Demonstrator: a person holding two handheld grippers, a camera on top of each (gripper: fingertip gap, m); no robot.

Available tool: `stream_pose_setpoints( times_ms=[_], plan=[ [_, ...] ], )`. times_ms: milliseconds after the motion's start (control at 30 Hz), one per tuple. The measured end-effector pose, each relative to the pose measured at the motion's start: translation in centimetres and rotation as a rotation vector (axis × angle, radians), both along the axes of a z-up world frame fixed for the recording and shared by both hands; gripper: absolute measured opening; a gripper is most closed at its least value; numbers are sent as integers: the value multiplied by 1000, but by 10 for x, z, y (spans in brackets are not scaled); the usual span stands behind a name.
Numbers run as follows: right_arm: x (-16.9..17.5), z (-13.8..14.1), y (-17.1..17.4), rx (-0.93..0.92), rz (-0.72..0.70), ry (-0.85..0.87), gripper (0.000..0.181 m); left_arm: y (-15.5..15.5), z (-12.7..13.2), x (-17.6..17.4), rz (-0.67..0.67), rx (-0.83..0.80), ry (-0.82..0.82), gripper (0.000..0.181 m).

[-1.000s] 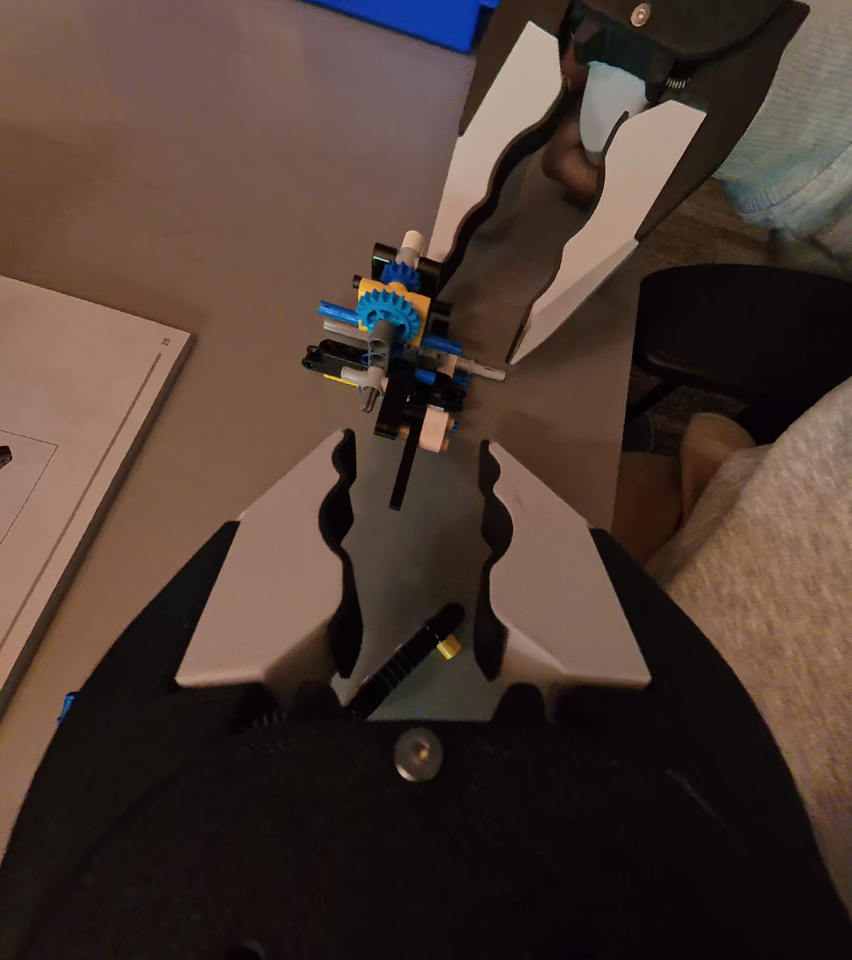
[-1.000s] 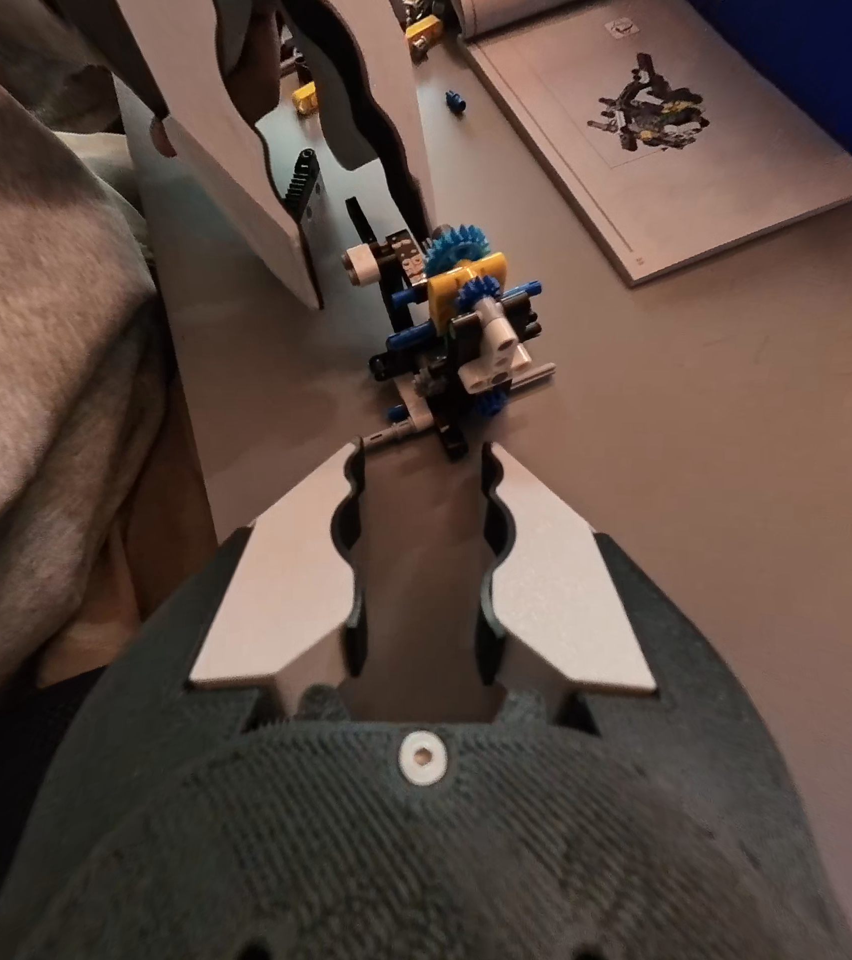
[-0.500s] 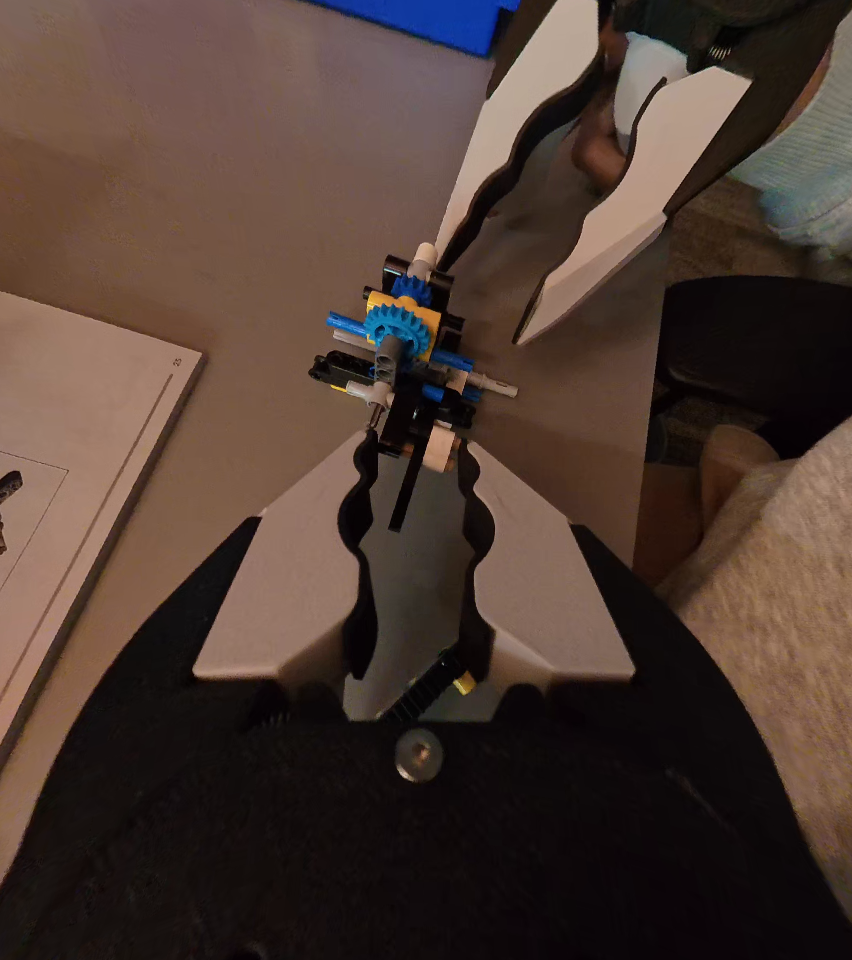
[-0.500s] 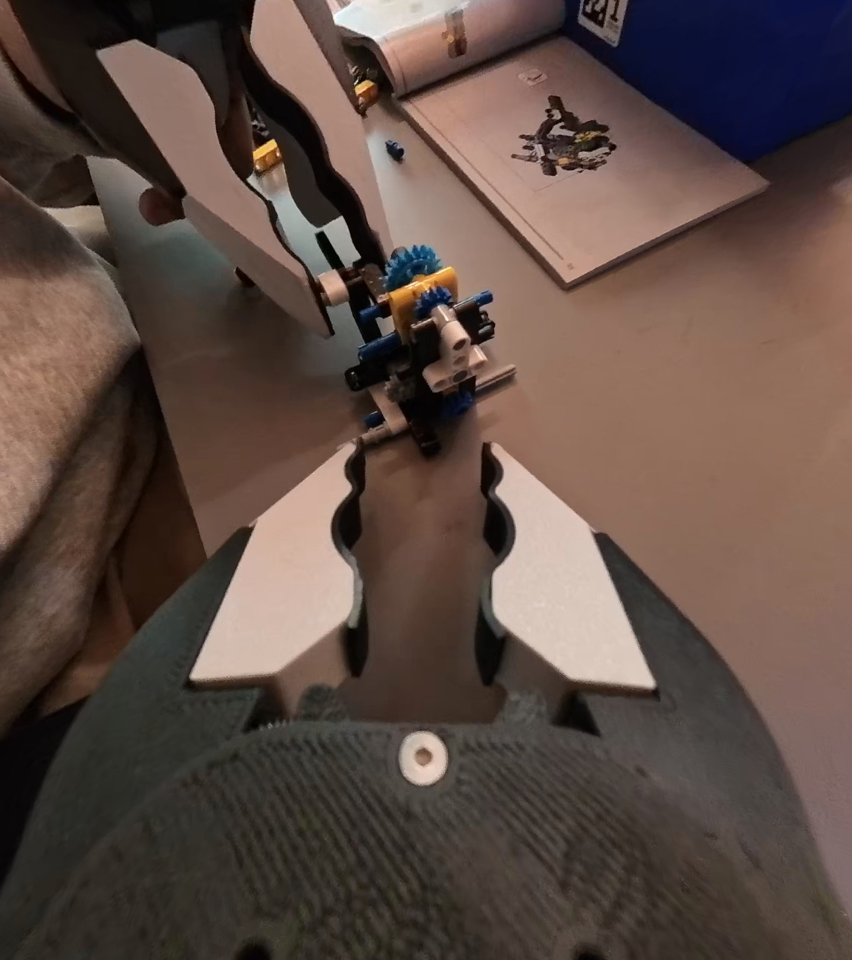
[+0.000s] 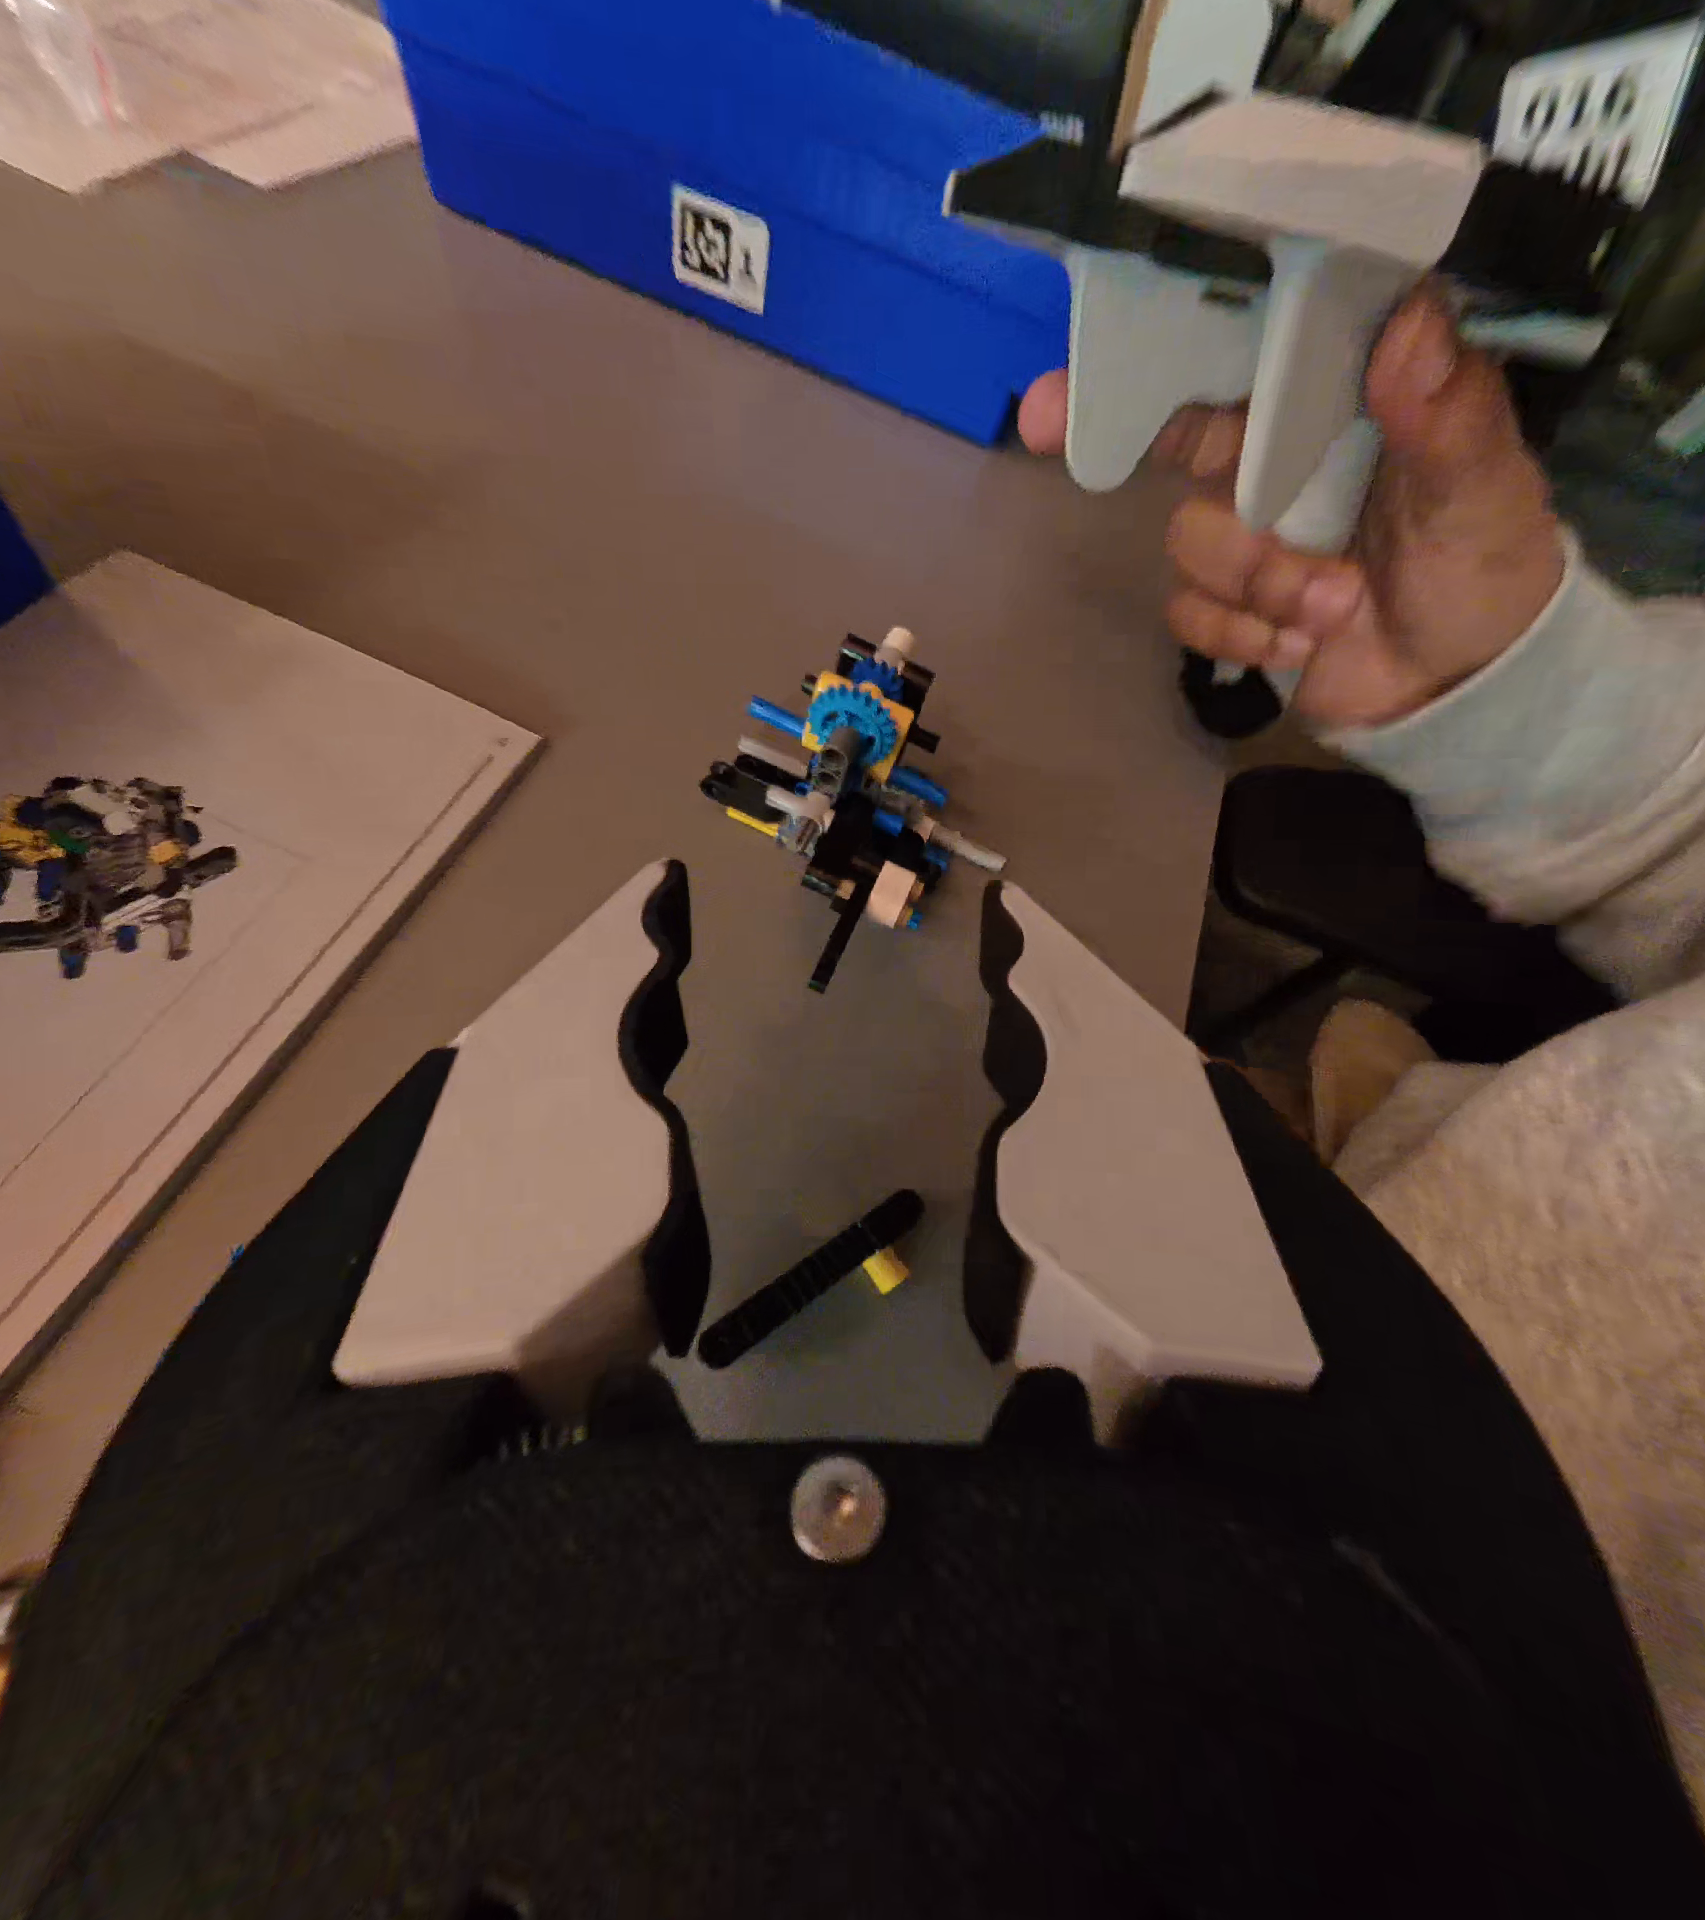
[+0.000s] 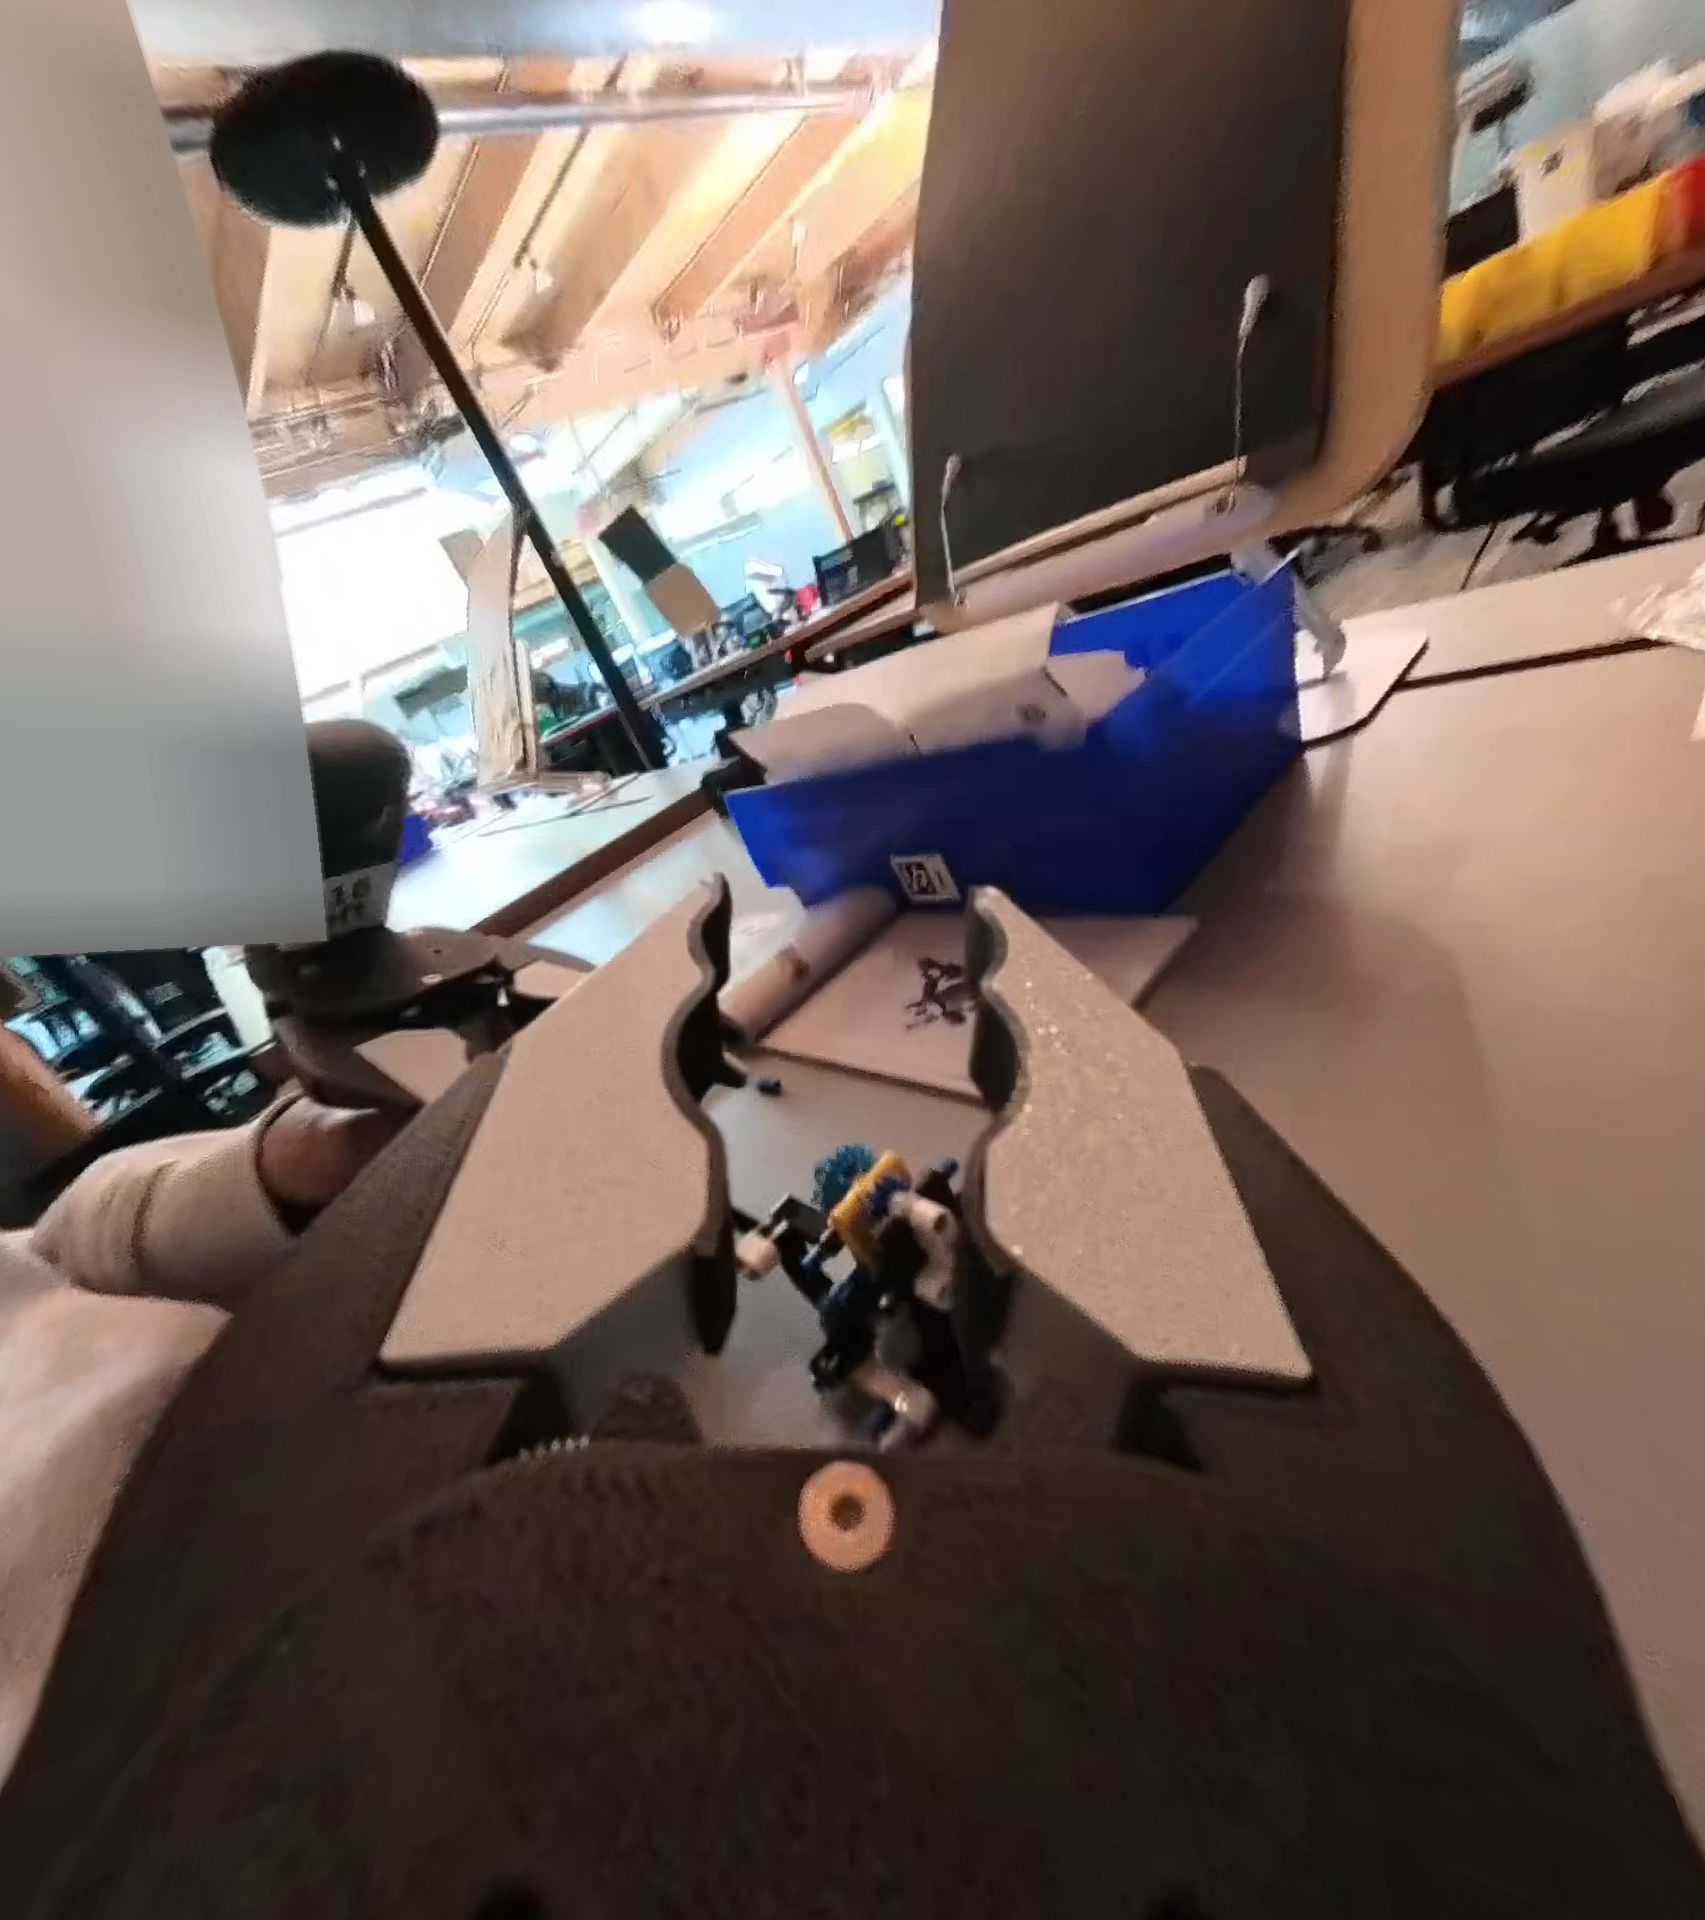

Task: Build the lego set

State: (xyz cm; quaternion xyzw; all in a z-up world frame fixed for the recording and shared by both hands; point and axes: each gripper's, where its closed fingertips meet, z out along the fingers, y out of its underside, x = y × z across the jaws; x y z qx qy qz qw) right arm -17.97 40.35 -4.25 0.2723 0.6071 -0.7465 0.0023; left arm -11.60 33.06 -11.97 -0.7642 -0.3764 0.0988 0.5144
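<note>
The small lego assembly [image 5: 843,779], with blue gears, a yellow block and black beams, stands on the grey table [image 5: 515,468]. My left gripper [image 5: 832,883] is open and empty, its tips just short of the assembly. A black toothed rack with a yellow piece [image 5: 806,1288] lies on the table between its fingers. My right gripper [image 6: 848,909] is open and empty, raised high and tilted up. The assembly [image 6: 879,1247] shows below it through the gap between the fingers, apart from them. In the left wrist view a hand [image 5: 1367,582] holds the right gripper's handle [image 5: 1295,312] at top right.
An open instruction booklet [image 5: 152,883] lies left of the assembly and also shows in the right wrist view [image 6: 889,997]. A blue bin [image 5: 775,208] stands at the back [image 6: 1035,810]. The table's edge and a black chair [image 5: 1347,914] are at the right. A sleeve [image 6: 152,1216] is at left. There is about 12 centimetres between the tips of the two grippers.
My left gripper narrowed near the assembly, then opened wide and drew back. My right gripper rose from the table and tilted upward. The assembly stayed in place.
</note>
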Motion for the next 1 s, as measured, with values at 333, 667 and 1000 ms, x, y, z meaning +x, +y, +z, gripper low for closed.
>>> stream_pose_setpoints(
  times_ms=[333, 667, 1000],
  plan=[
    [-41, -7, -22, 175, -170, -12, 56, -67, 9, 47, 150, 329, 22, 82],
    [-62, -34, -20, 276, -281, 28, 49, -62, 24, 64, 64, 404, 102, 76],
    [-61, -62, -23, 457, -248, 116, 54, -61, 22, 59, 62, 454, 51, 46]
  ],
)
